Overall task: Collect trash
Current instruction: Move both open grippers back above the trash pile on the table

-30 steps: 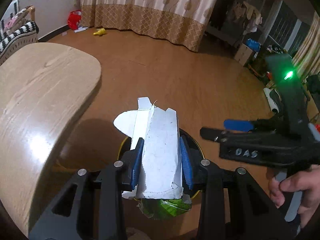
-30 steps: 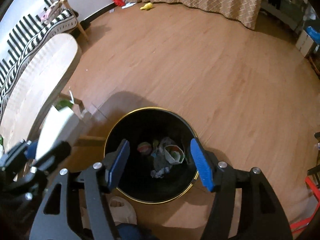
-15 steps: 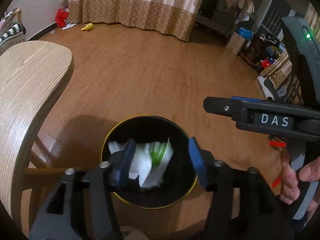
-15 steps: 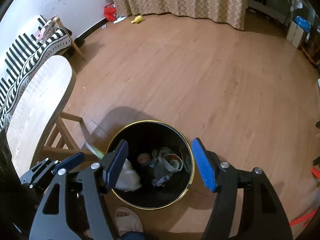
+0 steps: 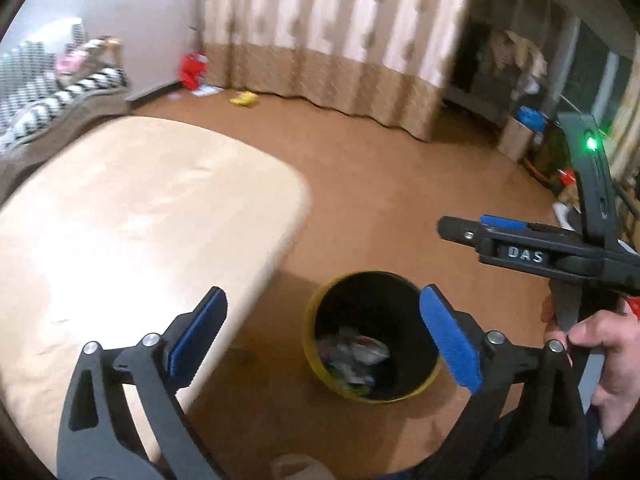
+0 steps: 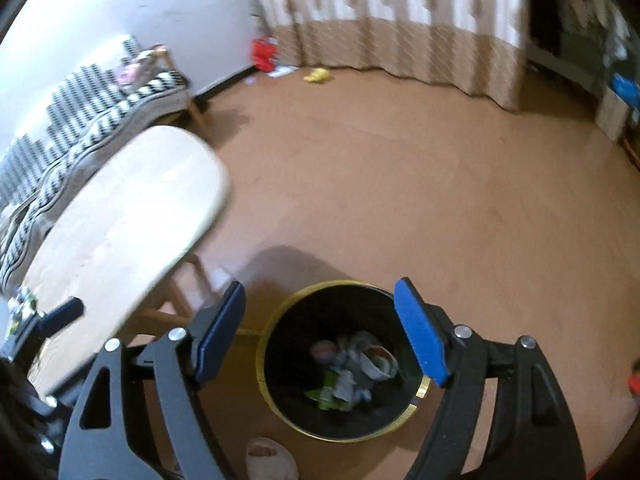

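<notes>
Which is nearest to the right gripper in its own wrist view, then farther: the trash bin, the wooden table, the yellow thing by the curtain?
1. Trash bin: just below and ahead of the right gripper.
2. Wooden table: off to the left.
3. Yellow thing: far across the floor, by the curtain.

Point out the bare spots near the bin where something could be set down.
The wooden tabletop left of the trash bin looks bare; its near-left corner holds small clutter. Open floor runs from bin to curtain. The bin holds crumpled trash. Both tongs are open.
</notes>
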The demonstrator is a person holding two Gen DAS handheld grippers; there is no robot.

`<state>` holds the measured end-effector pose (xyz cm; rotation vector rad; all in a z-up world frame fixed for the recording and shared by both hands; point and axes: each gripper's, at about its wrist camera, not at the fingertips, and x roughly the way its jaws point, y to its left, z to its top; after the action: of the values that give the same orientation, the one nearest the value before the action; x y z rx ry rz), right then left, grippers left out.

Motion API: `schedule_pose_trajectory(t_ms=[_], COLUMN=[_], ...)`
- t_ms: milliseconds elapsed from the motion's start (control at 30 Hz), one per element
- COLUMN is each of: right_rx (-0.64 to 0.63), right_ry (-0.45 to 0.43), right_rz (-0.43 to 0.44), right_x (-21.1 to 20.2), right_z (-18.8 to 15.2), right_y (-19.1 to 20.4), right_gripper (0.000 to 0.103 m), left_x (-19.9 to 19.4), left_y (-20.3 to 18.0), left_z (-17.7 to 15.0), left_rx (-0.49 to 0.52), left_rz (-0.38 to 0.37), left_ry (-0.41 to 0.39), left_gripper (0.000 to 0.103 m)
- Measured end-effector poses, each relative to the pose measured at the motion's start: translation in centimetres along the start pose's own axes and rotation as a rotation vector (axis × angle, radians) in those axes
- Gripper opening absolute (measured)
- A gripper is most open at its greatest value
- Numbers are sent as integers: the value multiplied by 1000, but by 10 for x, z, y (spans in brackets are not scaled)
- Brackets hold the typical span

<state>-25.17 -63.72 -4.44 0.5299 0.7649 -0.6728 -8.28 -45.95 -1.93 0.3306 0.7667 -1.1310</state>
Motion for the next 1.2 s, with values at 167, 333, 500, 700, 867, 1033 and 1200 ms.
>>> schedule_pose_trajectory(t_ms=[167,333,500,700,867,1033,1200], right_rx=[-151,-294,-431,-561,-668,-714,-731], right_ry=[-7,8,50,110,151,168,180], right_rz=[125,252,370,494,534,542,532], right_x=[-5,-4,-1,-7,-7,-4,2], right_z=[3,-10,-39,-79,-117,-136,-143], right_y=[92,192,299,405,478,513,527], right_gripper=[75,75,75,75,75,75,75], left_x=[-69,-136,-196,-258,-284,-296,-293], left_y=[76,151,215,283,321,345,359], left_z=[-20,-53,-100,-167,-207,-236,-248], left_rx=[-99,-206,-285,-356,-373,-396,-370], left_rz=[162,311,464,620,683,704,707], left_ry=[-48,-94,-98,-68,-27,11,31], left_gripper=[96,96,96,96,96,96,96])
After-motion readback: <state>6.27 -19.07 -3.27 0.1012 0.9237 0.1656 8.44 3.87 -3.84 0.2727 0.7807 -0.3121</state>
